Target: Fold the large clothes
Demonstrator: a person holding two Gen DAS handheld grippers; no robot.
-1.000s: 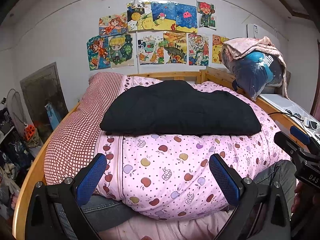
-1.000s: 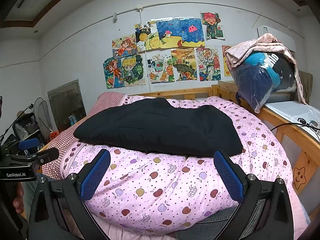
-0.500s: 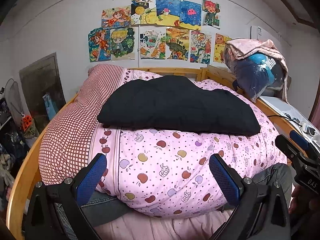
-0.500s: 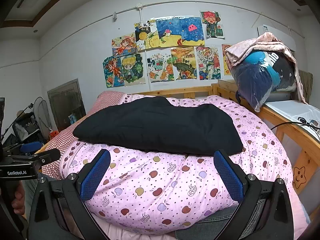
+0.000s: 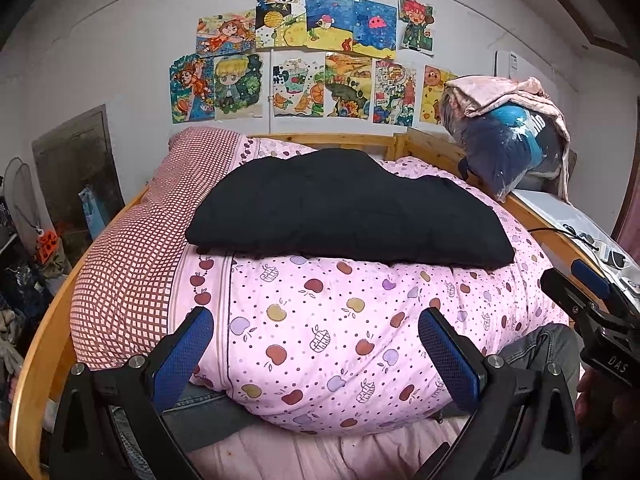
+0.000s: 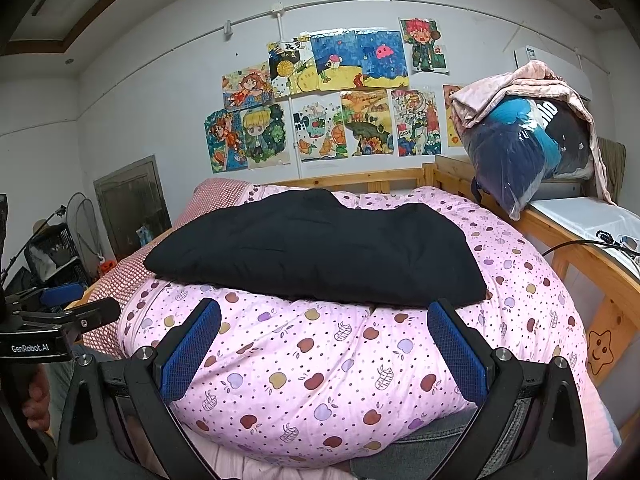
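My left gripper (image 5: 316,344) has tilted slightly downward since a second ago while my right gripper (image 6: 324,344) stays level, both spread wide and empty, short of the folded black garment (image 5: 344,212) atop the pink apple-print quilt (image 5: 340,320).

White wall (image 6: 152,92) across top of frame, rows of colourful drawings (image 6: 332,96) taped at centre. Wooden bed frame (image 6: 352,180) below drawings, pink apple-print quilt (image 6: 320,360) filling centre. Dark door (image 6: 132,204) at left. Bagged bundle (image 6: 520,152) under pink cloth, upper right, on wooden ledge (image 6: 568,232). Ceiling trim upper left.
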